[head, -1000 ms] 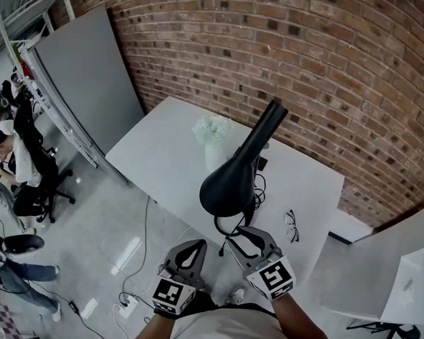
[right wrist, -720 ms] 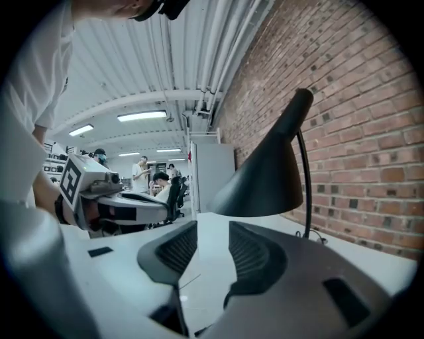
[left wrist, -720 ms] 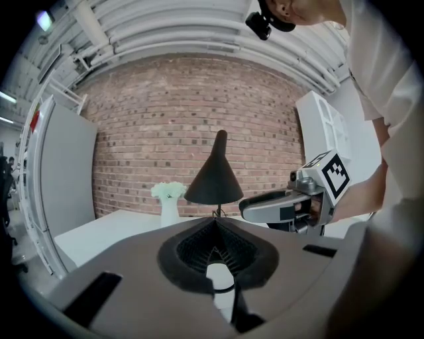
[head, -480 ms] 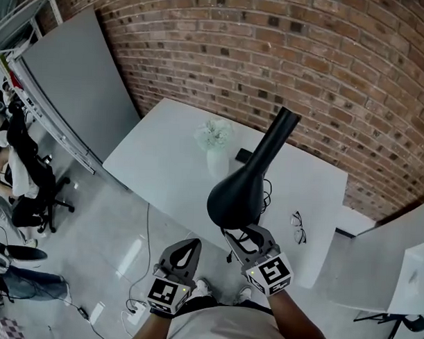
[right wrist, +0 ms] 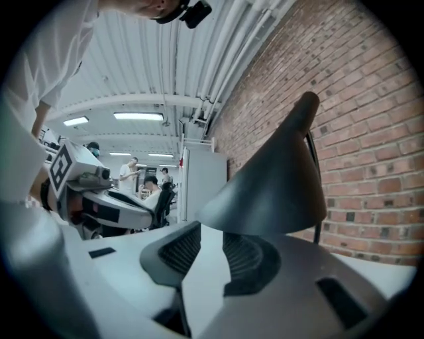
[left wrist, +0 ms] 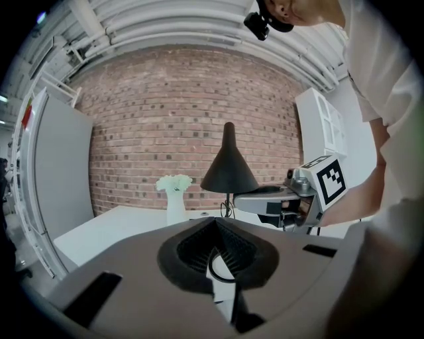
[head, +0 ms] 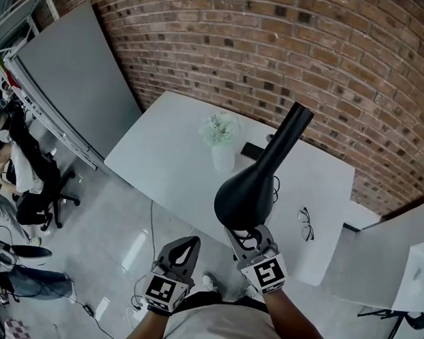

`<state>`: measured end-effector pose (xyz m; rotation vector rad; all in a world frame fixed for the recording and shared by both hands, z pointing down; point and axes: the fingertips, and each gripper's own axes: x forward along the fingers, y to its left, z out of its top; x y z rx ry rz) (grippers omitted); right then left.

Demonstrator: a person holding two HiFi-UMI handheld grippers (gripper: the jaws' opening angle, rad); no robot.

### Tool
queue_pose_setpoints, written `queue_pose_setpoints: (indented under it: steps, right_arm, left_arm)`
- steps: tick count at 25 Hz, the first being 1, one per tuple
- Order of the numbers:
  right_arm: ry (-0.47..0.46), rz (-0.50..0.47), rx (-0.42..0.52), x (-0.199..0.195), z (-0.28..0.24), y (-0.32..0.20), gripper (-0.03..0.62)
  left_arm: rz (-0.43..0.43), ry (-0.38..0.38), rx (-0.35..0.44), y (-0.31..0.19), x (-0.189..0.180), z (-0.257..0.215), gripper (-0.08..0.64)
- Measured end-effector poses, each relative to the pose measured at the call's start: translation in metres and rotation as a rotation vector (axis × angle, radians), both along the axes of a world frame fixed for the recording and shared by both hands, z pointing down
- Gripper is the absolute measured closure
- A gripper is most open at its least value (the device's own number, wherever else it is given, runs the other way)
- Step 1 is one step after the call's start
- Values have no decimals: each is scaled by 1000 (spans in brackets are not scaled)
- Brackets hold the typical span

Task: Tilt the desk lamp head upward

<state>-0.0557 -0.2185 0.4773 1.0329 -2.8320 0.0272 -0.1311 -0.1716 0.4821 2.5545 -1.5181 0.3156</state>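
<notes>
The black cone-shaped lamp head point(head: 247, 196) hangs over the white table's point(head: 163, 163) near edge, its neck slanting up toward the brick wall. My right gripper point(head: 250, 237) sits directly under the shade's lower rim, which hides its tips in the head view. In the right gripper view the shade point(right wrist: 275, 185) lies across the tips of the right gripper point(right wrist: 211, 233). Its jaws are closing with a narrow gap left, and nothing is pressed between the pads. My left gripper point(head: 193, 241) hovers off the table over the floor, shut and empty, and sees the lamp point(left wrist: 229, 169).
A white vase of flowers point(head: 222, 141) and a dark flat object point(head: 252, 151) stand behind the lamp. Its black cable point(head: 274, 192) coils by the base. Glasses point(head: 306, 224) lie at the table's right. A brick wall backs the table, and people sit at the far left.
My right gripper has moved up against the shade's rim, and its tips now lie hidden under it. The lamp sits slightly farther right in view. The left gripper has barely moved.
</notes>
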Motion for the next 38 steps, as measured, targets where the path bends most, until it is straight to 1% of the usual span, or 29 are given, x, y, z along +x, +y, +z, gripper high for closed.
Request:
queue_pose_setpoints:
  steps: [2,4,6,9,12,16,20,26,31,34,38]
  right_arm:
    - [-9,64,35,2,-5,-6,519]
    - [-33,113,58,5,-11,-9,543]
    - [-46,137,60,4,-11,-13,543]
    - [-42,151,60,-2,-8,-18,543]
    - [-70,183,72,-5,-12,-24,543]
    - [-63,173,88,-17,-11,-19,543]
    - [-71,202,68,-19,-13,-22,546]
    - [-70,223,76,-19,-16,-20,549]
    - [-97,247,100,-21,-28,-15,555]
    - [-87,250,114,-21,-34,-9,555]
    - [-77,251,131,-22,-44,-1,557]
  left_arm:
    - [3,-3,-5,1,-2,-1,552]
    - [4,-12,-11,1,-6,-1,552]
    - [-1,-14,-18,1,-11,0,552]
    - [0,-15,-35,3,-16,5,552]
    - [11,-20,-45,3,-21,9,552]
    - [21,-10,-41,3,-27,10,552]
    - [35,-8,-50,2,-34,13,552]
    - [72,8,-64,0,-35,17,552]
    - [102,4,-37,-3,-34,13,552]
    - [103,8,-1,-7,-33,4,552]
    - [111,31,42,-14,-26,-11,552]
